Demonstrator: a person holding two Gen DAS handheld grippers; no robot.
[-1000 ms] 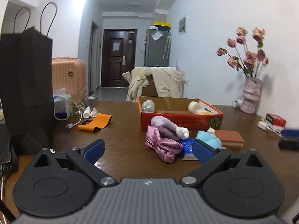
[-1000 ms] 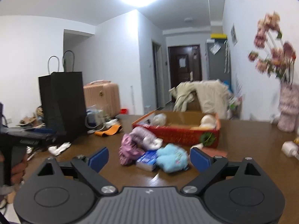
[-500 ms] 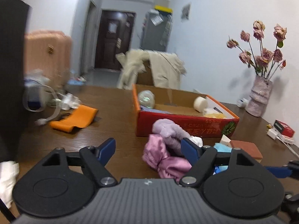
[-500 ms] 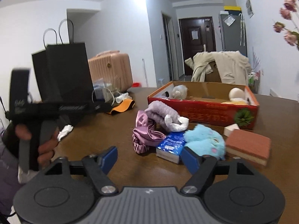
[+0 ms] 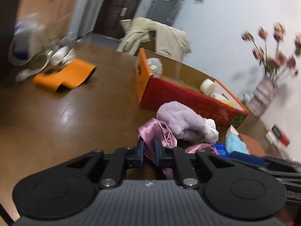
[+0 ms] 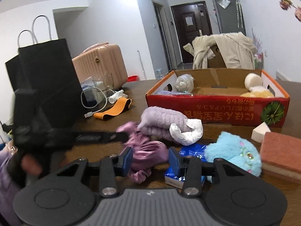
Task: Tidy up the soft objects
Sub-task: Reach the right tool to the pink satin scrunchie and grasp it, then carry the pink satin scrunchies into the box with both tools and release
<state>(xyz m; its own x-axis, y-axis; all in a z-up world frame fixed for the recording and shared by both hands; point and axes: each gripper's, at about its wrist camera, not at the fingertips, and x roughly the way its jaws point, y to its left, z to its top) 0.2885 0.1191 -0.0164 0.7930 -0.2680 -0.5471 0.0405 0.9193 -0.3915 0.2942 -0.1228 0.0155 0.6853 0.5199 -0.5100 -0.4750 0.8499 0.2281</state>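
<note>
A pink satin scrunchie (image 5: 160, 131) (image 6: 144, 150) lies crumpled on the brown table, in front of a purple plush roll (image 5: 178, 116) (image 6: 161, 120). My left gripper (image 5: 148, 151) is shut on a fold of the pink satin. In the right wrist view it reaches in from the left as a blurred black bar (image 6: 120, 136). My right gripper (image 6: 150, 159) straddles the same scrunchie. Its jaws are closing, and the right pad is still a little apart from the cloth. A light blue plush (image 6: 233, 156) and a blue packet (image 6: 190, 150) lie to the right.
A red cardboard box (image 6: 216, 109) holding several soft items stands behind the pile. A brick-coloured sponge (image 6: 282, 150) and a white wedge (image 6: 261, 131) are at the right. A black paper bag (image 6: 47, 79), cables and an orange band (image 6: 114, 111) are at the left. A flower vase (image 5: 263, 94) stands far right.
Both grippers dropped forward onto the pink scrunchie. The left jaws went from wide open to pinched on the satin. The right jaws narrowed around it.
</note>
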